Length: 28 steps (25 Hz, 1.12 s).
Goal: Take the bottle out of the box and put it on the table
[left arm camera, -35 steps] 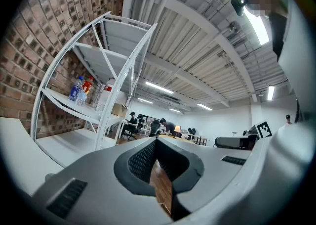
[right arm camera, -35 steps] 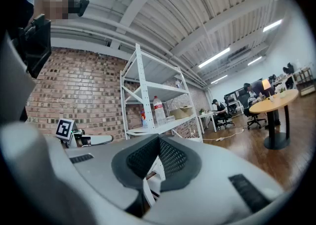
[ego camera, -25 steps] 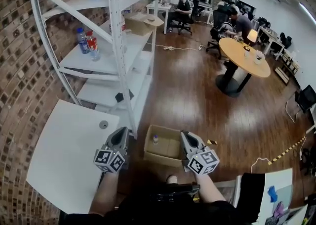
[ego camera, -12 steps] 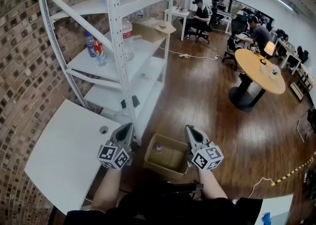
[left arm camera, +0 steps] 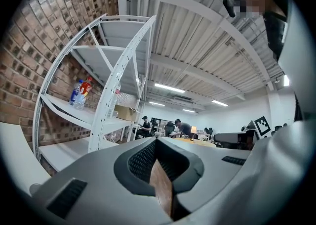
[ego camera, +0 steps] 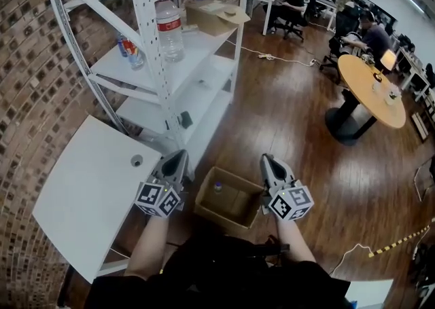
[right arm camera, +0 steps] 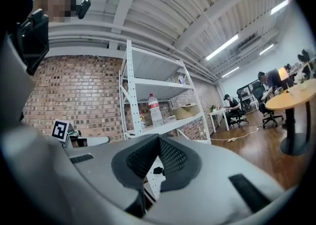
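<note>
Your left tongs (ego camera: 178, 158) and right tongs (ego camera: 266, 159) are both clenched on nothing, one at each side of the open brown cardboard box (ego camera: 224, 218) on the floor. Since a second ago their tips have slid past the box's far edge. The small clear plastic bottle (ego camera: 217, 187) still sits inside the box, toward its far-left corner; the white tabletop (ego camera: 88, 192) lies left of the box.

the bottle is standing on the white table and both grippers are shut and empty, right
Not quite. The bottle is not on the white table; the head view shows it inside the open cardboard box on the floor. The rest holds: the left gripper and the right gripper are both shut and empty.
</note>
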### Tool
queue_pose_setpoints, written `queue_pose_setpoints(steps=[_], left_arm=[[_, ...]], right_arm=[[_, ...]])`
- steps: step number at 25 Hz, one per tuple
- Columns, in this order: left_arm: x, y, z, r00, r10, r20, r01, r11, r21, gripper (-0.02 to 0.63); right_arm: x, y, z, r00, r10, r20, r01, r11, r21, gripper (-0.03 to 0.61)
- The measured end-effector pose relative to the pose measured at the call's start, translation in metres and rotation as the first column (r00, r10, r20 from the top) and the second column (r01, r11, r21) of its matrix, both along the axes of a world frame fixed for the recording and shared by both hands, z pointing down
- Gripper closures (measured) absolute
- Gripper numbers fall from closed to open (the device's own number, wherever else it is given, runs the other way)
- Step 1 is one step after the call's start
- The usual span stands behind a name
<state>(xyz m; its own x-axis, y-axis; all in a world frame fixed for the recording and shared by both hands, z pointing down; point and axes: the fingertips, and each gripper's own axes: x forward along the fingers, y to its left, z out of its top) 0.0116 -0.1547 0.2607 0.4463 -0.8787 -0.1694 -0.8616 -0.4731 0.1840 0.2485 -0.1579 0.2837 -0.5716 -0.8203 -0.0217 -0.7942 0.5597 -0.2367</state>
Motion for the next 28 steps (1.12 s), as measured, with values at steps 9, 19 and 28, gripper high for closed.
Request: queue_pose_setpoints(steps=[9, 19, 28], left_arm=[[0.009, -0.021, 0.033, 0.999, 0.036, -0.005, -0.036, 0.996, -0.077, 0.621], [0.014, -0.042, 0.069, 0.994, 0.106, 0.04, -0.099, 0.983, -0.156, 0.621], [0.0, -0.032, 0.168, 0.988, 0.128, 0.081, -0.095, 0.938, -0.333, 0.621]], right_arm=[[0.008, -0.015, 0.039, 0.998, 0.052, -0.019, -0.053, 0.994, -0.092, 0.574], [-0.018, -0.022, 0.08, 0.995, 0.075, -0.061, -0.085, 0.979, -0.183, 0.574], [-0.054, -0.009, 0.183, 0.995, 0.053, -0.083, -0.081, 0.921, -0.381, 0.574]])
